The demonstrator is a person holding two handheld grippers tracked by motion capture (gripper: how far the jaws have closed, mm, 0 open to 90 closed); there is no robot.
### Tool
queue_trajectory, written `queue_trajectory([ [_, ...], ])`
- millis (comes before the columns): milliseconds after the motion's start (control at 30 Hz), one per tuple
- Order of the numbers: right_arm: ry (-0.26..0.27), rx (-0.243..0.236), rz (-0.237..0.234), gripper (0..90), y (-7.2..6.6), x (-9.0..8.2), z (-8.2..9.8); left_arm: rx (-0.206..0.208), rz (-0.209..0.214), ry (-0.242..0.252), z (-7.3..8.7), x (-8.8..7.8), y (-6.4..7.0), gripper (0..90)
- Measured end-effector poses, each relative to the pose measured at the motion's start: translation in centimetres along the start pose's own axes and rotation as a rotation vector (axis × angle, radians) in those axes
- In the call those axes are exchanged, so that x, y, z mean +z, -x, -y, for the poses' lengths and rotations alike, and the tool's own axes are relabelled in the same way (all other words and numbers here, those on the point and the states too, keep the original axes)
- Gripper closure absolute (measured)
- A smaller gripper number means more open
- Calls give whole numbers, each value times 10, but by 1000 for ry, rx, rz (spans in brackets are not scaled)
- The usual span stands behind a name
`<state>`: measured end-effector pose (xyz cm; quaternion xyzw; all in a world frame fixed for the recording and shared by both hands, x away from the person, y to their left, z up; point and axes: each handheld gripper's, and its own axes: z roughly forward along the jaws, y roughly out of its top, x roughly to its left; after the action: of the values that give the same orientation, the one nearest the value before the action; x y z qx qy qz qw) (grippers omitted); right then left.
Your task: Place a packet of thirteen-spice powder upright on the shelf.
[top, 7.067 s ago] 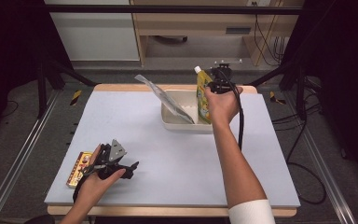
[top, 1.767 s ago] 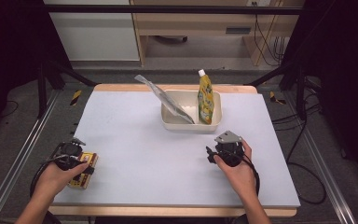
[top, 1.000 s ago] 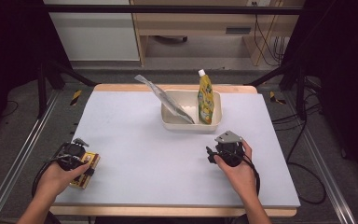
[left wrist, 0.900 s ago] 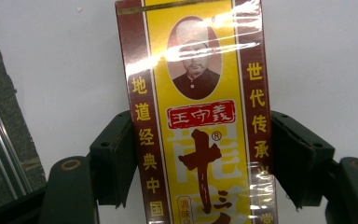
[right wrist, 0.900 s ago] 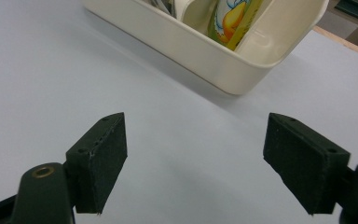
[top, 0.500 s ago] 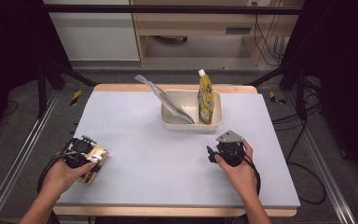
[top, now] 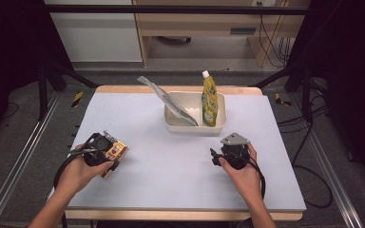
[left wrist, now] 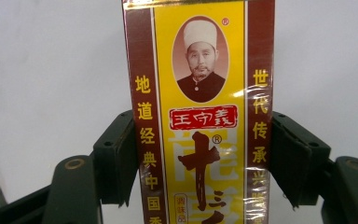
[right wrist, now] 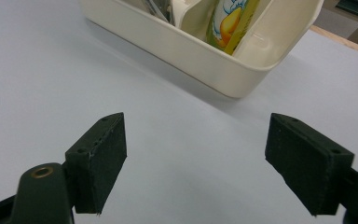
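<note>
My left gripper [top: 107,151] is shut on a yellow and brown seasoning box [top: 116,153] near the table's front left. In the left gripper view both pads press the long sides of the box [left wrist: 199,93], which stands upright between the jaws of the left gripper [left wrist: 199,144], the white table behind it. My right gripper [top: 215,156] rests in the person's hand at the front right. It is open with nothing between its jaws. Ahead of the right gripper [right wrist: 193,154] lies bare table, and beyond that the cream bin [right wrist: 191,51].
The cream bin [top: 195,127] sits at the back middle of the white table [top: 171,161]. A yellow spouted pouch [top: 209,99] stands in its right side and a clear flat packet [top: 168,99] leans out of its left. Cables trail off the table's right edge.
The left hand has moved right, away from the table's left edge, and slightly up with the box in its gripper. The right hand has stayed put.
</note>
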<state>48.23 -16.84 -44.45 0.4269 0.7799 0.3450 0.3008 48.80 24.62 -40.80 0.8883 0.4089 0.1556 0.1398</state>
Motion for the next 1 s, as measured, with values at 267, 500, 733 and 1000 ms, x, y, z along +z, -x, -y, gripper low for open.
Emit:
queue_trajectory([
  [267, 31, 58, -13, 275, 2, -3, -1, 155, -13, 66, -28, -8, 37, 318],
  [500, 66, 124, -63, 269, 1, -11, -7, 268, -22, 116, -53, -7, 66, 319],
  [733, 100, 146, -148, 306, -8, -18, -17, 347, -33, 176, -67, -1, 94, 320],
  [1000, 103, 146, -255, 431, -19, -20, -23, 414, -59, 234, -78, 7, 118, 321],
])
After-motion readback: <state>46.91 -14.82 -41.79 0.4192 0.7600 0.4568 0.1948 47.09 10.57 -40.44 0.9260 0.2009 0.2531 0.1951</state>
